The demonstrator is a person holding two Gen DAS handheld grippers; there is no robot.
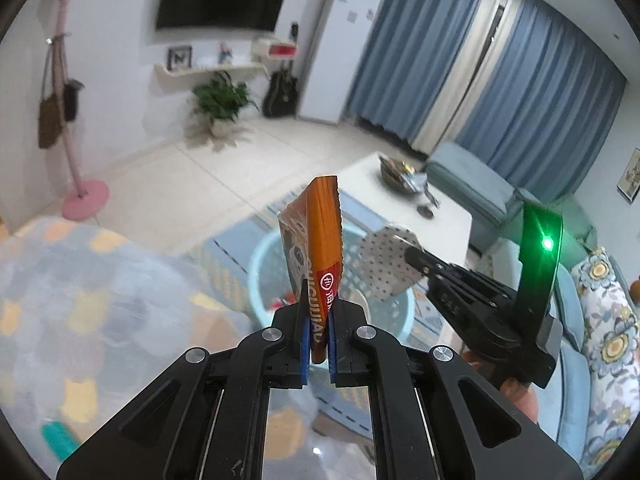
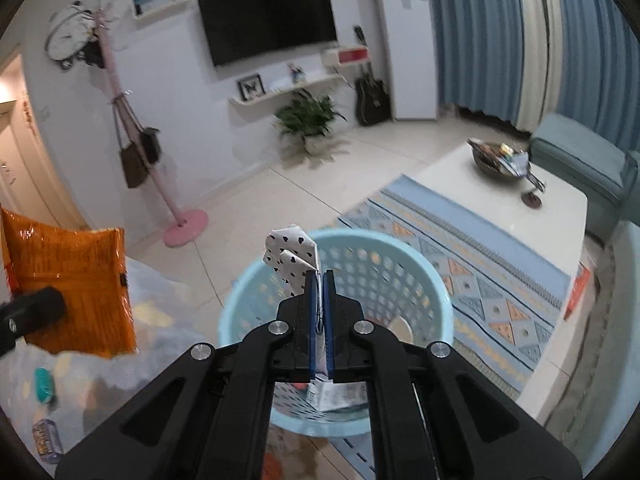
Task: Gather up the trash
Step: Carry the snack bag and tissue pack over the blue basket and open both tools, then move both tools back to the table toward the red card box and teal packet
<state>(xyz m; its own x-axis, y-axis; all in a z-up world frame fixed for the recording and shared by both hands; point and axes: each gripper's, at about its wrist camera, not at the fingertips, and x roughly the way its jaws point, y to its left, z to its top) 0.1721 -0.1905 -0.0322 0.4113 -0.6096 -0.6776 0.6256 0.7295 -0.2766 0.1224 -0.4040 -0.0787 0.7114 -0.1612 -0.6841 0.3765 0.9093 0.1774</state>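
My left gripper (image 1: 318,320) is shut on an orange snack wrapper (image 1: 320,236), held upright above the floor near a light blue perforated basket (image 1: 260,264). The wrapper also shows at the left of the right wrist view (image 2: 72,292). My right gripper (image 2: 319,304) is shut on a white paper piece with black hearts (image 2: 292,256), held over the basket (image 2: 436,280). The basket holds some paper trash (image 2: 340,396) at its bottom. In the left wrist view the right gripper (image 1: 408,254) holds the dotted paper (image 1: 386,264) over the basket.
A white coffee table (image 2: 560,216) with a bowl (image 2: 496,160) stands on a patterned rug (image 2: 460,256). A blue sofa (image 2: 584,156) is at the right. A glass table with a pastel cover (image 1: 80,300) carries small items (image 2: 42,384). A pink coat stand (image 2: 186,228) stands far left.
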